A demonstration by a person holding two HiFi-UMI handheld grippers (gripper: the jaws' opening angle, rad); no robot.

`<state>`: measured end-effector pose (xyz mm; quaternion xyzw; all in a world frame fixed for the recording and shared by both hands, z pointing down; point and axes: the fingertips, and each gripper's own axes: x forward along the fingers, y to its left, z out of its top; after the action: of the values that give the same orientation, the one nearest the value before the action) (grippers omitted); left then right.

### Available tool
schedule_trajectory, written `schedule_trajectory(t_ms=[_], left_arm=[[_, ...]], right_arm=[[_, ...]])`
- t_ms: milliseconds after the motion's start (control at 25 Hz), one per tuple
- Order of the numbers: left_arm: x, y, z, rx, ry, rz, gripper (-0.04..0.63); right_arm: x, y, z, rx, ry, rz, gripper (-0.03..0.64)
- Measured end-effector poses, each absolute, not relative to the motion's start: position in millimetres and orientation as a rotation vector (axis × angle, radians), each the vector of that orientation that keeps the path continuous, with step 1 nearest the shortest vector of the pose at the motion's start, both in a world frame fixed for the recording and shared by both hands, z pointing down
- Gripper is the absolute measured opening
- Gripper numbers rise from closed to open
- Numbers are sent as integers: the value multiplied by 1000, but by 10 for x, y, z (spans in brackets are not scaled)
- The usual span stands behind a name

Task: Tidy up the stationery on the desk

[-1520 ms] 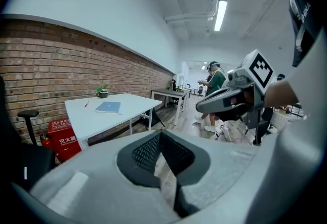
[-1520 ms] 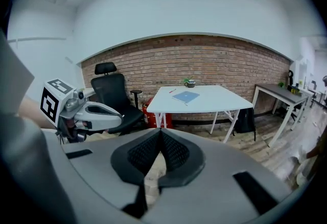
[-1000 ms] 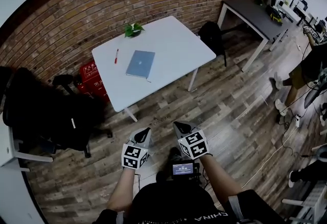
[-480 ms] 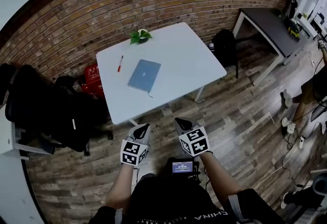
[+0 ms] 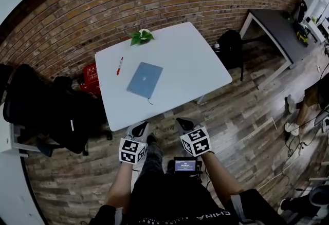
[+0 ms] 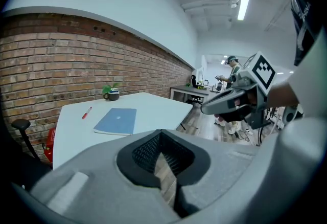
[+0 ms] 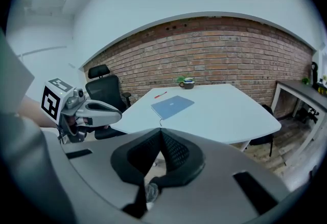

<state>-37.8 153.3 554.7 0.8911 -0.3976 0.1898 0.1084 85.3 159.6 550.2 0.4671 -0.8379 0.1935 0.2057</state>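
Observation:
A white desk (image 5: 190, 64) stands against the brick wall. On it lie a blue notebook (image 5: 144, 79) (image 6: 116, 120) (image 7: 172, 106) and, to its left, a red pen (image 5: 119, 65) (image 6: 87, 112) (image 7: 160, 95). A small potted plant (image 5: 141, 36) (image 7: 187, 82) sits at the desk's far edge. My left gripper (image 5: 140, 126) (image 6: 161, 132) and right gripper (image 5: 182, 122) (image 7: 161, 130) hang side by side just short of the desk's near edge. Both are shut and hold nothing. Each gripper view shows the other gripper beside it, also shut.
A black office chair (image 5: 56, 111) stands left of the desk, with a red crate (image 5: 90, 73) by the wall behind it. A black backpack (image 5: 229, 47) rests right of the desk. A dark table (image 5: 277, 23) and a person's legs (image 5: 303, 106) are at far right.
Both grippers have come forward together over the wooden floor to the desk's near edge, and the desk now looks closer. The jaws stayed shut and empty.

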Motion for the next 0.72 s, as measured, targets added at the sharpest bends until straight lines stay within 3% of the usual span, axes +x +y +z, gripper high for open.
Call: schedule_trajectory(t_ms=[720], left_arm=[[-666, -581, 5596, 2623, -1104, 567, 6]], right_arm=[[616, -371, 5551, 1340, -2258, 591, 9]])
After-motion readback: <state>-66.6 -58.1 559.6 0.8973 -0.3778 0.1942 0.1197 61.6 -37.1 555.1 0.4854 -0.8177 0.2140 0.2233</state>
